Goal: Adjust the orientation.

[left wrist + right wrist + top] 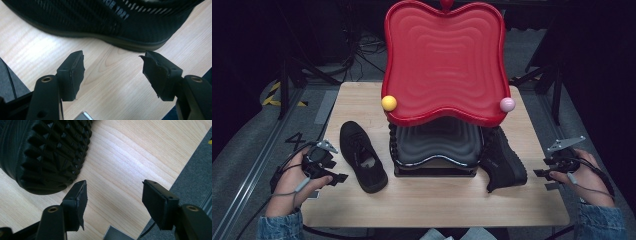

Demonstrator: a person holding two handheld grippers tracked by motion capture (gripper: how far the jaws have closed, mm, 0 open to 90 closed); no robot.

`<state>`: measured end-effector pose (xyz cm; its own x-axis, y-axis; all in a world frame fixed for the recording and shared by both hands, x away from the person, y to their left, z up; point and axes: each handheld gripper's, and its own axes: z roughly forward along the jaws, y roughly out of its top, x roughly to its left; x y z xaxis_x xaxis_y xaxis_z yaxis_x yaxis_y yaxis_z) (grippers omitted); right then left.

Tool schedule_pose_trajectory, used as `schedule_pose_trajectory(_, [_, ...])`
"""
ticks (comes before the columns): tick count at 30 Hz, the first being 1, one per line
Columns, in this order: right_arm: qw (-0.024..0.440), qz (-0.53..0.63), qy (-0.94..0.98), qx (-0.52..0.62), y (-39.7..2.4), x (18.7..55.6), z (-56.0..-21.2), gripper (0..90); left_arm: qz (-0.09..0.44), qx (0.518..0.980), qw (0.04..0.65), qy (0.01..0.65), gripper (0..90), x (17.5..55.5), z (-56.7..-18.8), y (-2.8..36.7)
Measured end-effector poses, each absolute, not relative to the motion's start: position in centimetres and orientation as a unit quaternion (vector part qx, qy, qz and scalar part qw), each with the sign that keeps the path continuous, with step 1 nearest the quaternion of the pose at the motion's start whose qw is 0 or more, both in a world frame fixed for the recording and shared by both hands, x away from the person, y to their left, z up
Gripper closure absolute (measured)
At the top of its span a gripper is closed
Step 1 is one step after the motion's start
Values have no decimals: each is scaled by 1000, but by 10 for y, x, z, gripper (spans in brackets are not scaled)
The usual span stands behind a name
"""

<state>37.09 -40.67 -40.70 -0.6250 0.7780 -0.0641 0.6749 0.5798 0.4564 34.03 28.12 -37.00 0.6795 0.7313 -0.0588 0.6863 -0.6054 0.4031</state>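
A pale wooden worktop (432,200) stood in a dark room, carrying a red tray (444,60) over a black stand (437,150) at its middle. The left gripper (339,177) held its jaws apart with nothing between them, and the left shoe (362,157) lay upright just beyond their tips, its side turned to them. The right gripper (538,173) also had its jaws wide and empty; the right shoe (504,162) lay tipped just ahead of them, sole showing.
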Motion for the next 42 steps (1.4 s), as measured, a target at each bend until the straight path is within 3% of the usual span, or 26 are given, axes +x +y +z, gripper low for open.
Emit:
schedule_pose_trajectory(8, [136, 194, 883, 404, -405, 370, -407, 420, 56, 893, 221, 389, 411, 334, -348, 270])
schedule_pose_trajectory(25, [112, 212, 882, 407, -404, 363, -414, 451, 36, 900, 262, 346, 412, 331, -321, 234])
schedule_pose_trajectory(42, [98, 202, 886, 405, -398, 365, -422, 420, 8, 908, 239, 344, 372, 348, -341, 206])
